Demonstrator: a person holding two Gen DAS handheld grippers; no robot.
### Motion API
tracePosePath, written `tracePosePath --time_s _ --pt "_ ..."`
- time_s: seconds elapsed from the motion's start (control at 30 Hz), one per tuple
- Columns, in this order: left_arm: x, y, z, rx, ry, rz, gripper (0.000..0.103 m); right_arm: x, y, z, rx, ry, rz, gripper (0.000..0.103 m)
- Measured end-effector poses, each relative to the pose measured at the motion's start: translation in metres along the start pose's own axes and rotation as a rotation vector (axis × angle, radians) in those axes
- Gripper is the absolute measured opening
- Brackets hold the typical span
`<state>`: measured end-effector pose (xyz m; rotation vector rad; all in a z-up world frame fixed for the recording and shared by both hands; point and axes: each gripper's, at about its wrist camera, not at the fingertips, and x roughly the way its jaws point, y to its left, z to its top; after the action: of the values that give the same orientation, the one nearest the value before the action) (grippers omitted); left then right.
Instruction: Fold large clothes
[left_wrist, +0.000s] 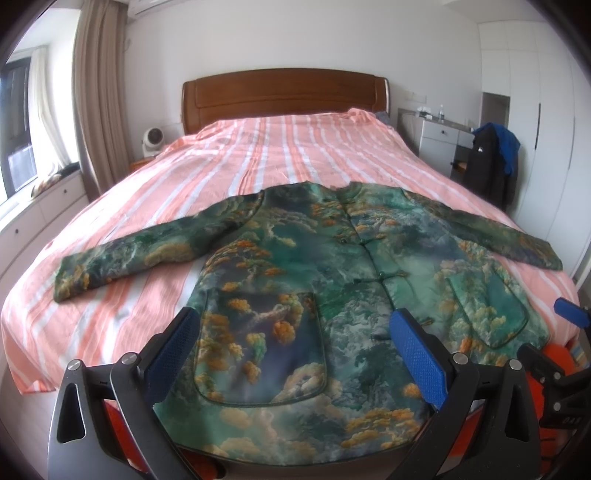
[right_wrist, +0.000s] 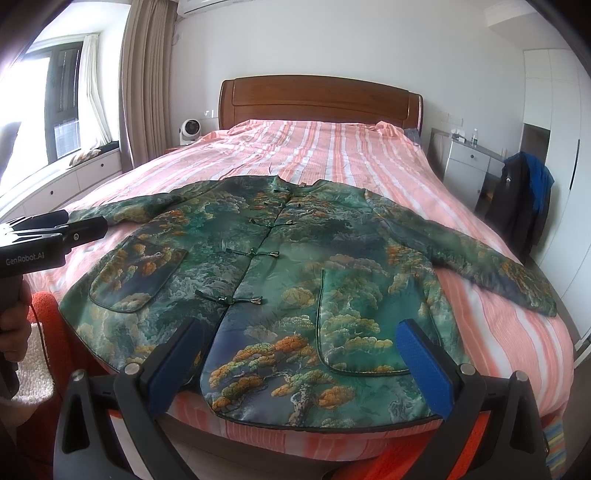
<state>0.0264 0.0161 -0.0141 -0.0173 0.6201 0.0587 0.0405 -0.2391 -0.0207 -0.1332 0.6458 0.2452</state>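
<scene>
A green jacket (left_wrist: 303, 266) (right_wrist: 295, 266) printed with orange trees lies flat and face up on the striped bed (left_wrist: 266, 147), buttoned, both sleeves spread out to the sides. Its hem reaches the bed's near edge. My left gripper (left_wrist: 295, 325) hovers open above the hem's left pocket, nothing between its blue pads (left_wrist: 173, 350). My right gripper (right_wrist: 299, 339) hovers open over the hem's right pocket, also holding nothing. In the right wrist view the left gripper's body (right_wrist: 40, 240) shows at the left edge, held by a hand (right_wrist: 13, 332). In the left wrist view the right gripper's blue pad (left_wrist: 570, 312) shows at the right edge.
A wooden headboard (left_wrist: 284, 96) closes the far end of the bed. A small white fan (left_wrist: 153, 142) stands at the back left beside curtains (left_wrist: 96, 110). A white cabinet (left_wrist: 439, 140) and a chair draped with dark and blue clothes (left_wrist: 493, 162) stand right of the bed.
</scene>
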Motion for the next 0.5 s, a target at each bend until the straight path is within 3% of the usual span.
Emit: tracePosePath --time_s 0.5 --pt "0.0008 0.0004 0.0008 0.003 0.005 0.002 0.103 0.0015 -0.0009 -0.0010 0.004 0.000 0.006 0.102"
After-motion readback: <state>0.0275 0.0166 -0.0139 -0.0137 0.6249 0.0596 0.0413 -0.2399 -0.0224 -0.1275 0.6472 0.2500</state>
